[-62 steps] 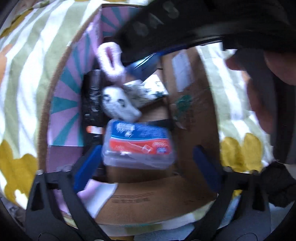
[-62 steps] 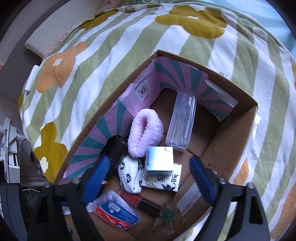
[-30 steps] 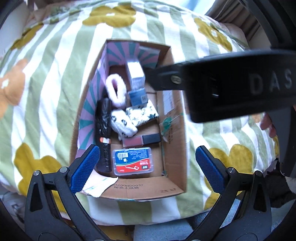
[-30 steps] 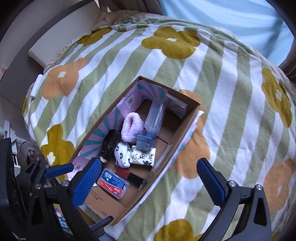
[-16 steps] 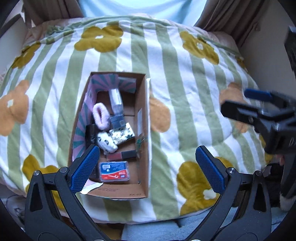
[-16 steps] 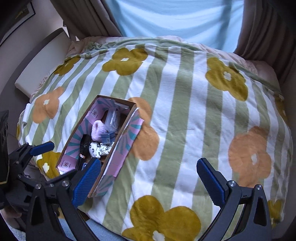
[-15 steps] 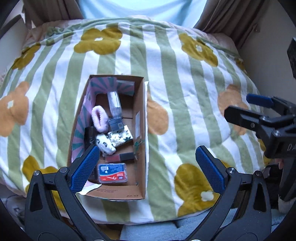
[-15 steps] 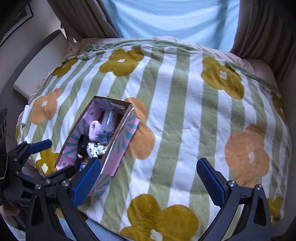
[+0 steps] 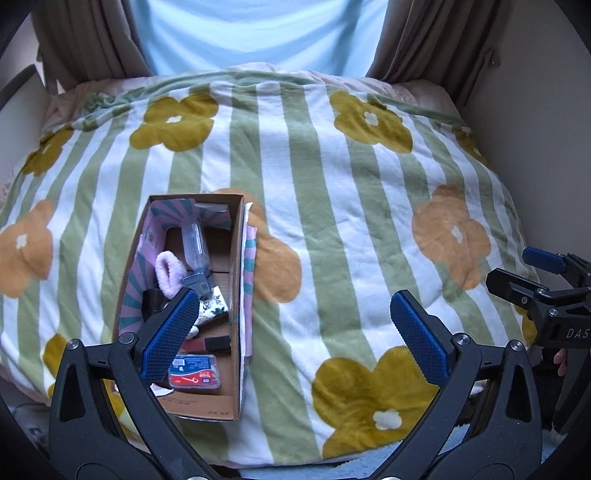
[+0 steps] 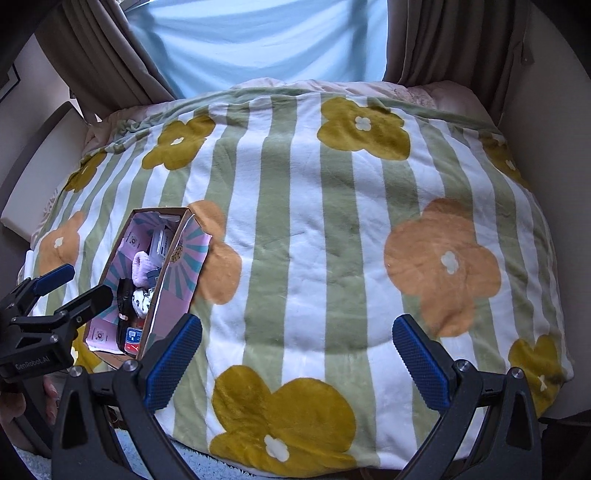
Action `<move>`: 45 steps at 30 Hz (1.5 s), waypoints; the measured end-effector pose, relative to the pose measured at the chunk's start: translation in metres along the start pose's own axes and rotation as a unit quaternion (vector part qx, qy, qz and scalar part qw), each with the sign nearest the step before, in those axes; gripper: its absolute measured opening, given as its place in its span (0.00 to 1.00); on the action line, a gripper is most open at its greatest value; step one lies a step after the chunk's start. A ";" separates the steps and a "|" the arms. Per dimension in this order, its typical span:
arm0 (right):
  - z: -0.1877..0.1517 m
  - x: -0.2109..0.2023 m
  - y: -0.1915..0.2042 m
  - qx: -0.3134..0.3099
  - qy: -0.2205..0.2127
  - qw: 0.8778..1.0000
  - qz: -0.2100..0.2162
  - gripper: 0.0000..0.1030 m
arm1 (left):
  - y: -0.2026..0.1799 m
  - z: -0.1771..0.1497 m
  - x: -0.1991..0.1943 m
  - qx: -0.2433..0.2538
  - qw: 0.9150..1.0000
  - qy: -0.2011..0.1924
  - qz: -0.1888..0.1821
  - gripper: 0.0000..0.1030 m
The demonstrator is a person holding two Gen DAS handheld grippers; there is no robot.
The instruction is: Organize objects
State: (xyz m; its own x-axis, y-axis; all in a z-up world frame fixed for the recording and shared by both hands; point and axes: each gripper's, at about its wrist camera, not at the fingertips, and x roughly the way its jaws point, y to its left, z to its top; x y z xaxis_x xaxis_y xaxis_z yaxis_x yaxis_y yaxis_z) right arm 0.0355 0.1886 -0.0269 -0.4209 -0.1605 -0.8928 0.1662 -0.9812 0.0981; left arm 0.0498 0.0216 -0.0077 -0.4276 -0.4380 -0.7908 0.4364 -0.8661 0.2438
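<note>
An open cardboard box (image 9: 236, 280) with a pink and teal striped lining sits on the left of a flower-patterned blanket (image 9: 332, 221). Inside lie a pink fluffy band (image 9: 168, 273), a clear plastic case (image 9: 194, 242), a patterned pouch (image 9: 212, 308), a dark red bar (image 9: 207, 345) and a red and blue packet (image 9: 194, 373). My left gripper (image 9: 295, 332) is open and empty, held back from the bed above its near edge. My right gripper (image 10: 295, 354) is open and empty, further right. The box also shows in the right wrist view (image 10: 166, 273).
The bed fills both views, with brown curtains (image 9: 85, 40) and a pale blue window drape (image 9: 258, 33) behind it. A padded bed side (image 10: 33, 177) runs along the left. The right gripper shows at the right edge of the left wrist view (image 9: 546, 291).
Both grippers have pulled up and back from the box, from close over its contents to a view of the whole bed. The right gripper moved off to the right.
</note>
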 end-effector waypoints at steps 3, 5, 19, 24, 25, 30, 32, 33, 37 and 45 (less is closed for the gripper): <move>0.000 -0.003 -0.004 0.006 -0.006 1.000 -0.006 0.99 | -0.005 0.002 0.000 0.002 1.000 -0.004 -0.002 1.00; 0.001 -0.004 -0.007 0.010 -0.009 1.000 -0.007 0.99 | -0.007 0.003 0.001 0.004 1.000 -0.005 -0.002 1.00; 0.006 -0.008 -0.009 0.011 -0.015 1.000 -0.011 0.99 | -0.014 0.006 -0.003 0.024 1.000 -0.019 -0.006 1.00; 0.005 -0.008 -0.009 0.011 -0.014 1.000 -0.011 0.99 | -0.014 0.005 -0.003 0.026 0.999 -0.018 -0.005 1.00; 0.005 -0.008 -0.009 0.011 -0.015 1.000 -0.011 0.99 | -0.014 0.005 -0.003 0.026 1.000 -0.017 -0.004 1.00; 0.006 -0.008 -0.009 0.012 -0.015 1.000 -0.012 0.99 | -0.010 0.004 -0.007 0.023 0.999 -0.024 -0.001 1.00; 0.007 -0.008 -0.009 0.011 -0.015 1.000 -0.013 0.99 | -0.009 0.004 -0.007 0.022 0.999 -0.025 0.000 1.00; 0.008 -0.008 -0.010 0.012 -0.014 1.000 -0.013 0.99 | -0.008 0.004 -0.007 0.022 0.999 -0.024 -0.001 1.00; 0.011 -0.008 -0.014 0.013 -0.013 1.000 -0.013 0.99 | -0.007 0.004 -0.007 0.021 0.999 -0.024 0.001 1.00; 0.012 -0.008 -0.015 0.014 -0.014 1.000 -0.014 0.99 | -0.006 0.004 -0.007 0.023 0.999 -0.024 0.000 1.00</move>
State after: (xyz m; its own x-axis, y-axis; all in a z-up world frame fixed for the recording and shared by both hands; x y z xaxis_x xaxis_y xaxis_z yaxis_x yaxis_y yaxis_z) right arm 0.0258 0.2034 -0.0161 -0.4500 -0.1357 -0.8827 0.1289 -0.9879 0.0862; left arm 0.0473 0.0294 -0.0016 -0.4658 -0.4482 -0.7630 0.3992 -0.8760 0.2708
